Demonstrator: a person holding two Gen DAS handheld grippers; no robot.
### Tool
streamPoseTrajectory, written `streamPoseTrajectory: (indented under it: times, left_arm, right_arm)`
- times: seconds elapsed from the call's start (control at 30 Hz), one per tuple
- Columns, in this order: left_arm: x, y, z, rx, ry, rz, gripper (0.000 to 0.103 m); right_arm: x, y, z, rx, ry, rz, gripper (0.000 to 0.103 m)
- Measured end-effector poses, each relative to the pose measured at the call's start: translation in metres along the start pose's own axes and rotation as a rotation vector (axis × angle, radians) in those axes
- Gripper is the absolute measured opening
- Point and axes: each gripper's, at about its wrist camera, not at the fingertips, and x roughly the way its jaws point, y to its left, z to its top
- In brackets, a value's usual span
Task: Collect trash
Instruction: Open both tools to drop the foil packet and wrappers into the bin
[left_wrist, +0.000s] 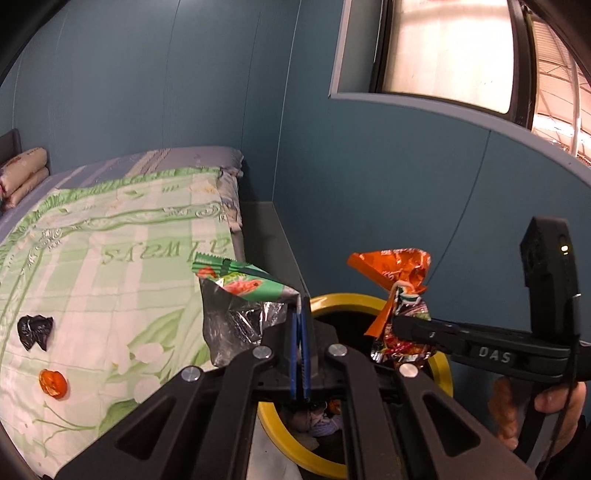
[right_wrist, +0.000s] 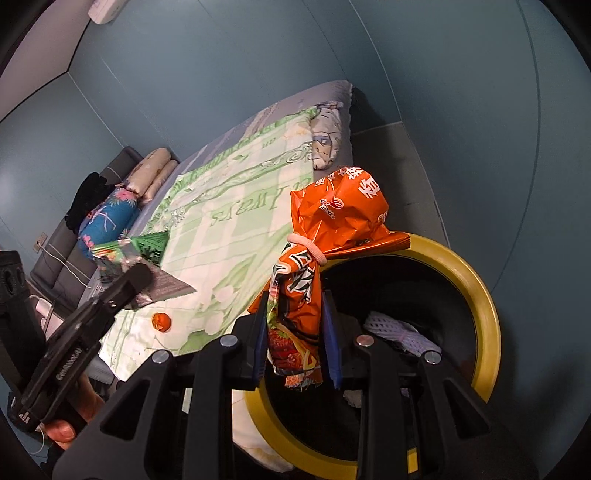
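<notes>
- Right gripper (right_wrist: 295, 343) clamps the orange snack bag (right_wrist: 332, 214) over the yellow-rimmed bin (right_wrist: 480, 295), poised for a drop.
- Left gripper (left_wrist: 301, 328) pinches the green wrapper (left_wrist: 240, 284) at the bed's near edge.
- Farther out on the quilt (left_wrist: 110, 240): orange scrap (left_wrist: 53, 383), black scrap (left_wrist: 35, 330), uncollected.

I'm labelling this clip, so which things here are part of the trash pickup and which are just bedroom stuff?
Job:
green wrapper in left hand-held gripper
orange bag in right hand-held gripper
yellow bin
black scrap
orange scrap

Lying about:
quilt
pillows
blue bundle
</notes>
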Motion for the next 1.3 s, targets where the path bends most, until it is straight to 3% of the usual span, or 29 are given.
streamPoseTrajectory:
  times: [0.13, 0.4, 0.53, 0.67, 0.73, 0.8, 1.0, 1.3]
  left_arm:
    - [0.026, 0.000, -0.005, -0.015, 0.058, -0.021, 0.002]
    - [0.057, 0.001, -0.015, -0.042, 0.136, -0.063, 0.002]
    - [0.059, 0.002, -0.019, -0.053, 0.142, -0.067, 0.003]
    - [0.060, 0.007, -0.019, -0.067, 0.134, -0.069, 0.015]
    - [0.057, 0.009, -0.021, -0.076, 0.132, -0.067, 0.023]
    - [0.056, 0.013, -0.020, -0.089, 0.123, -0.062, 0.042]
    - [0.048, 0.029, -0.017, -0.127, 0.095, -0.028, 0.062]
    - [0.024, 0.067, -0.018, -0.166, 0.045, 0.072, 0.074]
  right_arm:
    - [0.008, -0.009, -0.006, 0.007, -0.003, -0.054, 0.026]
    - [0.031, -0.030, -0.007, 0.046, 0.048, -0.045, 0.027]
    - [0.037, -0.035, -0.007, 0.044, 0.051, -0.047, 0.032]
    - [0.035, -0.032, -0.010, 0.055, 0.042, -0.070, 0.037]
    - [0.035, -0.032, -0.011, 0.061, 0.040, -0.077, 0.040]
    - [0.034, -0.031, -0.012, 0.064, 0.039, -0.080, 0.043]
    - [0.029, -0.032, -0.011, 0.075, 0.014, -0.083, 0.056]
    - [0.034, -0.024, -0.004, 0.052, 0.007, -0.040, 0.062]
